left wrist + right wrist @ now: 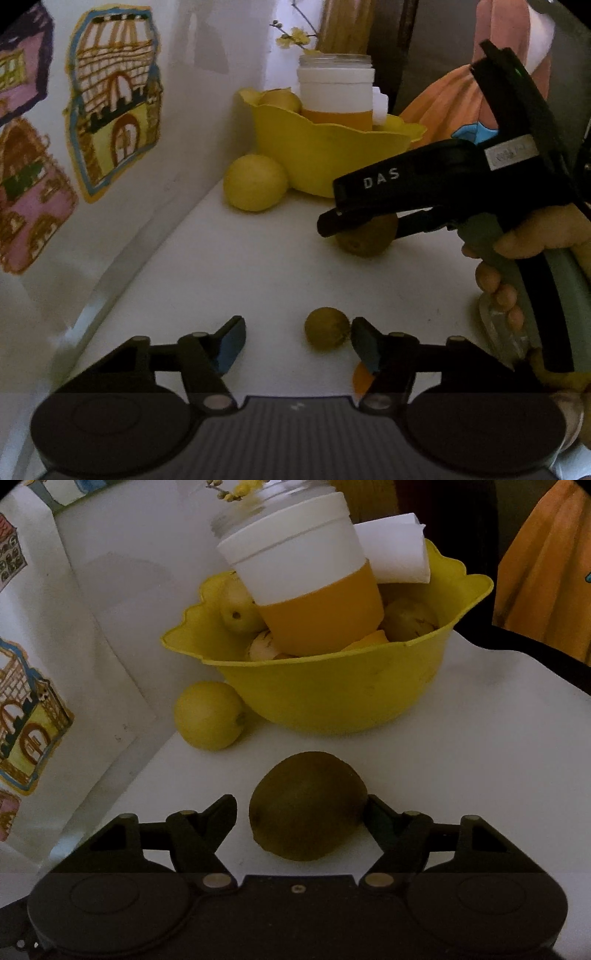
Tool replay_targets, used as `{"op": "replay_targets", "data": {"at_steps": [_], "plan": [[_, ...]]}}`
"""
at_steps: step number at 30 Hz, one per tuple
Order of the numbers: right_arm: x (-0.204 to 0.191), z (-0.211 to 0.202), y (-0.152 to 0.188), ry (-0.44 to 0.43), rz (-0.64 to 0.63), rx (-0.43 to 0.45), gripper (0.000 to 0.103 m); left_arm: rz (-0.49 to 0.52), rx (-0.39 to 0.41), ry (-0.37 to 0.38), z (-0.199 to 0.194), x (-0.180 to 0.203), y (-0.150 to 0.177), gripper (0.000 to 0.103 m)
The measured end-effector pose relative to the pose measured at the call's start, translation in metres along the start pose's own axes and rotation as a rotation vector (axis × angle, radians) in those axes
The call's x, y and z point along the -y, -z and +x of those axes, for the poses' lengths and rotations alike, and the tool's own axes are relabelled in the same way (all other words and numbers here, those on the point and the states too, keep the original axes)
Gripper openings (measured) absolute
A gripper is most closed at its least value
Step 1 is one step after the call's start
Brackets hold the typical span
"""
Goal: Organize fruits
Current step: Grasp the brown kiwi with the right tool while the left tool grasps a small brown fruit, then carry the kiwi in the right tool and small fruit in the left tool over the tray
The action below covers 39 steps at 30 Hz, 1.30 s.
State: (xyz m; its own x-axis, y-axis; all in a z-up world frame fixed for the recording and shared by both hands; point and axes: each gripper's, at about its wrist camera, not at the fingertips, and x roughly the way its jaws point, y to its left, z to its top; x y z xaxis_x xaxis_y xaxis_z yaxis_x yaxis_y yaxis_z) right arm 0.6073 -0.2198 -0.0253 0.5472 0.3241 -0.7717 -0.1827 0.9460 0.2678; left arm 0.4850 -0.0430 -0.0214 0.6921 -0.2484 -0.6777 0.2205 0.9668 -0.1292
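A yellow bowl (332, 698) (325, 155) stands at the back of the white table and holds several fruits and a white-and-orange cup (306, 583). A lemon (208, 715) (255, 182) lies left of the bowl. A kiwi (308, 806) (369, 236) lies on the table between the fingers of my right gripper (301, 812) (362, 225), which is open around it; the right finger touches it, the left is apart. My left gripper (297, 341) is open, with a small brown fruit (327, 328) beside its right finger.
A white wall with coloured house drawings (110, 99) runs along the left. An orange piece (362, 376) lies under my left gripper's right finger. A glass object (498, 332) stands at the right by the hand. Orange cloth (546, 565) hangs behind.
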Motion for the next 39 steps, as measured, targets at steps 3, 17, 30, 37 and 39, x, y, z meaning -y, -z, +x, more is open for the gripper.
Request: {"op": "replay_targets", "data": {"at_steps": [3,17,30,37,39], "plan": [[0.001,0.000,0.000,0.013,-0.008,0.009,0.067,0.001,0.005,0.000,0.001,0.000,0.000,0.062],[-0.004,-0.007,0.008,-0.012,-0.028,-0.005,0.066,0.024,-0.003,-0.003,-0.003,0.000,0.002,0.029],[-0.006,-0.031,0.025,-0.097,0.036,-0.048,0.066,-0.013,0.000,0.002,-0.026,-0.005,0.007,0.029],[-0.007,-0.059,0.036,-0.138,0.043,-0.039,0.066,-0.002,0.024,0.010,-0.050,0.000,0.011,0.029],[-0.007,-0.073,0.041,-0.149,0.039,-0.035,0.066,-0.001,0.026,0.013,-0.059,0.004,0.012,0.029]]}}
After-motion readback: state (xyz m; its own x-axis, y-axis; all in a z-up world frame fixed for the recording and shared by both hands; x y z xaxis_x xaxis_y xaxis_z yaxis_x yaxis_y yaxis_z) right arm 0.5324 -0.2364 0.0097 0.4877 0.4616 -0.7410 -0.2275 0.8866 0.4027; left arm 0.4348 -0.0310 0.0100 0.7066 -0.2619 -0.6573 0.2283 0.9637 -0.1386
